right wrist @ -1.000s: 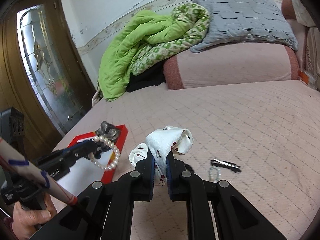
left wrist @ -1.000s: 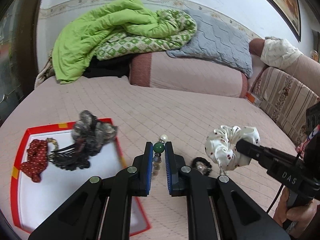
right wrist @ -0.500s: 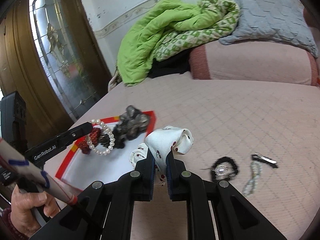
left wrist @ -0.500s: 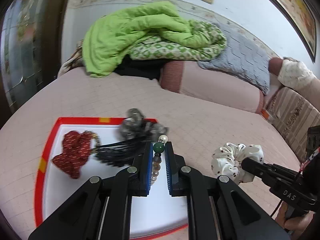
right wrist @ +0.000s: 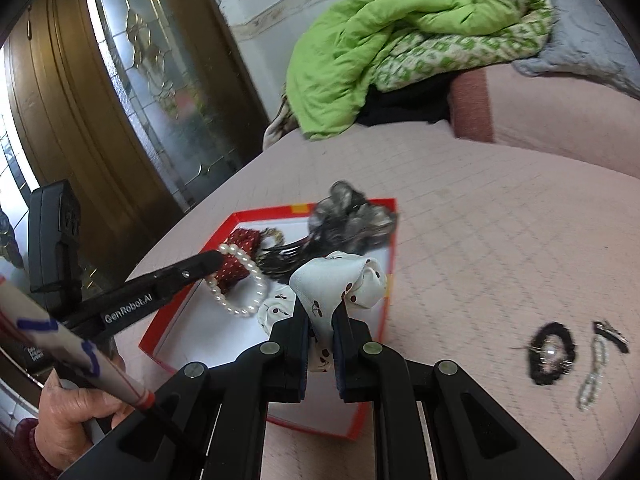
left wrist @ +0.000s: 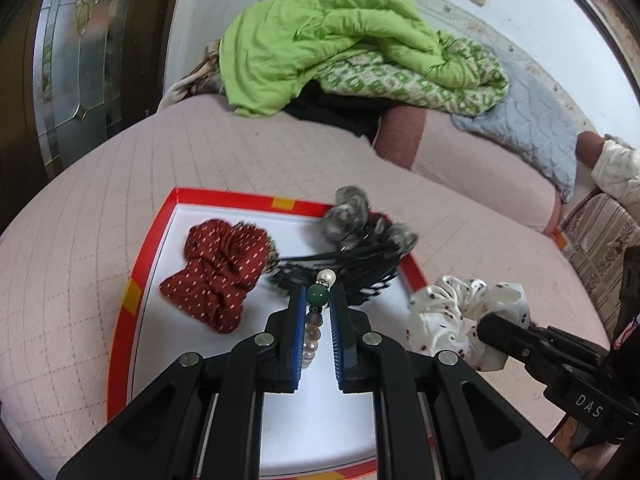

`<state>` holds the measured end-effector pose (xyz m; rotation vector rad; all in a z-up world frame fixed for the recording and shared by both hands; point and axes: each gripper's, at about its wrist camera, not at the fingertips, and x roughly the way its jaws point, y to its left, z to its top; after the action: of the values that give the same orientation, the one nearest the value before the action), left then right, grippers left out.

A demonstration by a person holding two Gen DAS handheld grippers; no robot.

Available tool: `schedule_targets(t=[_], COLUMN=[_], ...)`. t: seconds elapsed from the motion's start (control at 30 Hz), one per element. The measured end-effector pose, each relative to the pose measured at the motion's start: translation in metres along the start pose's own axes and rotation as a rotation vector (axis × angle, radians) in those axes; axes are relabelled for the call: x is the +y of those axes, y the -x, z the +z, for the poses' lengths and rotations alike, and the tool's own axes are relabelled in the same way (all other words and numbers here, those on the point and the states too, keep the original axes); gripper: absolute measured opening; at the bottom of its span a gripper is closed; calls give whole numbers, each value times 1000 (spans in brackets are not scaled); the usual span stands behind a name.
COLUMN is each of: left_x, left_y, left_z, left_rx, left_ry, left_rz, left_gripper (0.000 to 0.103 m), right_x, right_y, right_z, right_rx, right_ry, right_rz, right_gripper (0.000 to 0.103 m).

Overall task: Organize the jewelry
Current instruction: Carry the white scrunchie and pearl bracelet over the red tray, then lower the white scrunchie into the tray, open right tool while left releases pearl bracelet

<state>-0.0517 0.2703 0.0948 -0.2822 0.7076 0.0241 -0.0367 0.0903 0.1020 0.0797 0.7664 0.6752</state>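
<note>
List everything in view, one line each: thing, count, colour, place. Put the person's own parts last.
tray: 1, red rim, white floor, on the bed
red scrunchie: 1, dark red with pale dots, in the tray
dark hair pieces: a tangle, grey and black, at the tray's far corner
pearl bracelet: 1, white with a green bead, held over the tray
white scrunchie: 1, white with dark red print, held beside the tray
black hair tie: 1, black, on the bed
hair clip: 1, dark, beside a pale bead chain
quilt: 1, green, far end
pillow: 1, grey
left gripper: shut on pearl bracelet
right gripper: shut on white scrunchie
hand: 1, on the left handle
</note>
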Motion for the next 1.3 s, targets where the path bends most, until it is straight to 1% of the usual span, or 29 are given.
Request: schedule_targets(t=[0.13,0.43,0.7,0.97,1.3], left_x=[2,6,10,15,17], left_y=[-10,-24,-30,-32,-35], left_z=[-4,-7,-9,-8,-8], left_rx=[30,68,89,88,90], left_ry=[-6,-6,-4,6,5], left_rz=[29,83,101,126,146], left_gripper=[11,11,11,12,11], right_x=[0,-9,-8,-13,-18], right_y=[-20,-46,-57,-68,-77], right_z=[-1,-3,-1,1,2], right_rx=[47,116,135,148,165], right_ry=[-19,-69,-68,-62,-51], right_rz=[20,10,-3,-74,-107], right_gripper=[11,12,14,14,15])
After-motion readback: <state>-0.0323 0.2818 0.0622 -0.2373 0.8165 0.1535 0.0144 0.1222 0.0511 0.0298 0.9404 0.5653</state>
